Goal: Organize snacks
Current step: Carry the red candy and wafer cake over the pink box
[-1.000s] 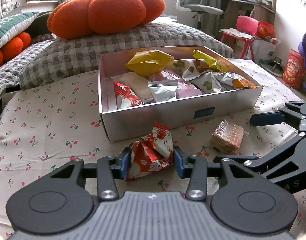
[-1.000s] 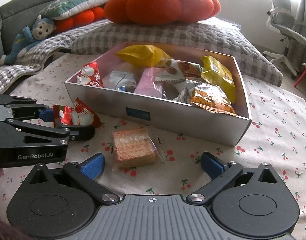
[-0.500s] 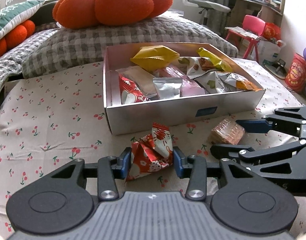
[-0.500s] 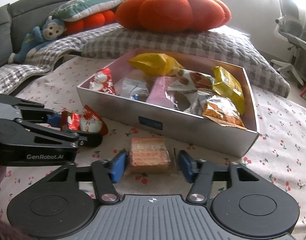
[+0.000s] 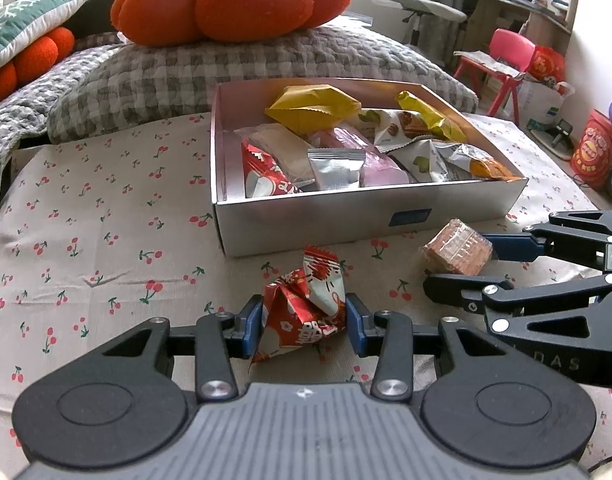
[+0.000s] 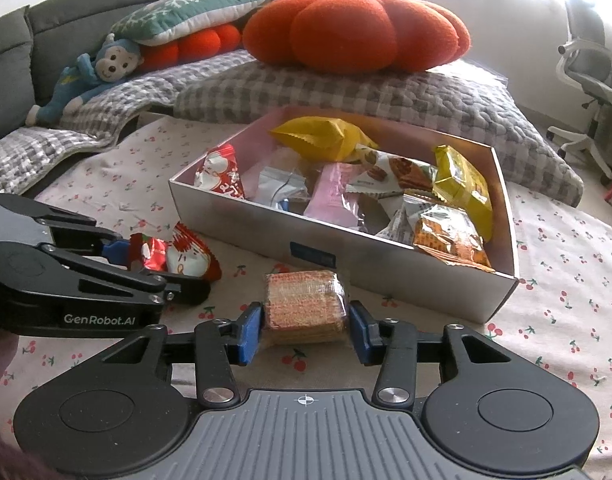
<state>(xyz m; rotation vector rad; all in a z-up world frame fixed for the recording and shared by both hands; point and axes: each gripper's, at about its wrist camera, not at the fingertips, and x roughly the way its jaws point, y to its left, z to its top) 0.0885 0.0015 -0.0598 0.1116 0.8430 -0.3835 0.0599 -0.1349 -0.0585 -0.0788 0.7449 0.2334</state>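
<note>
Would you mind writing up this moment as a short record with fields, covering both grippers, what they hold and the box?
surface: cherry-print cloth
box: open, holds many snack packs
left gripper: shut on red packet, in front of box
right gripper: jaws have just been closing, now shut on wafer pack
both snacks: still low at the cloth, outside the box
behind box: grey checked quilt, orange pumpkin cushion
</note>
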